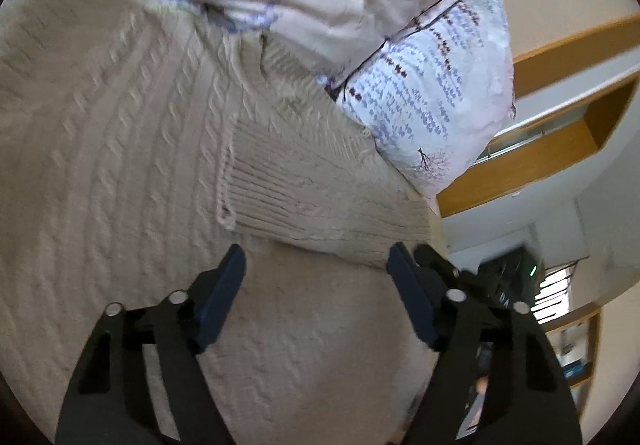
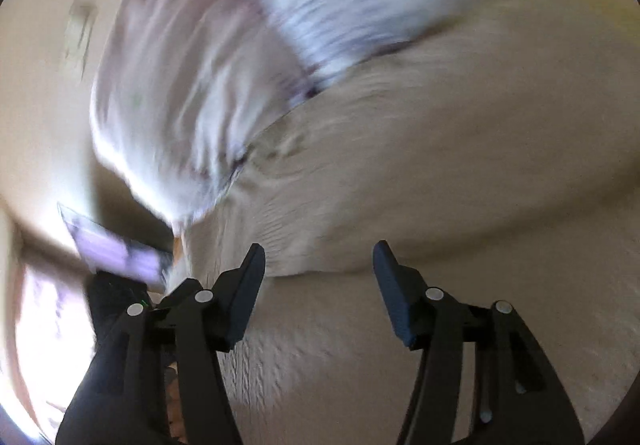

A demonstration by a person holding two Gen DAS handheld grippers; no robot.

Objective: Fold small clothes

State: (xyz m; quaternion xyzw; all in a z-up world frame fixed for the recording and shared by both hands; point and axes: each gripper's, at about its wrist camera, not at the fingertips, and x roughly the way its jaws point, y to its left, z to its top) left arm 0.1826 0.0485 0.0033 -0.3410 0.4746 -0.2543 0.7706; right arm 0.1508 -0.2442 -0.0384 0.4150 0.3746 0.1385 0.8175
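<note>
A beige cable-knit sweater (image 1: 120,149) lay on the bed against a patterned quilt (image 1: 432,93). The left gripper (image 1: 316,265) hovered wide open and empty at its ribbed cuff (image 1: 304,201). The right gripper (image 2: 320,265) was also wide open; its view was blurred. Pinching the cuff's edge squarely would likely fold cleanest.

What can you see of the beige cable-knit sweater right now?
The beige sweater is a chunky cable knit, spread over the patterned bedding it lies on. A ribbed band is folded over onto the body, its edge lying just ahead of the open left gripper. The floral bedding borders it at the far side. In the right wrist view it is motion-blurred; a folded edge lies just ahead of the open right gripper. Neither gripper holds it.
</note>
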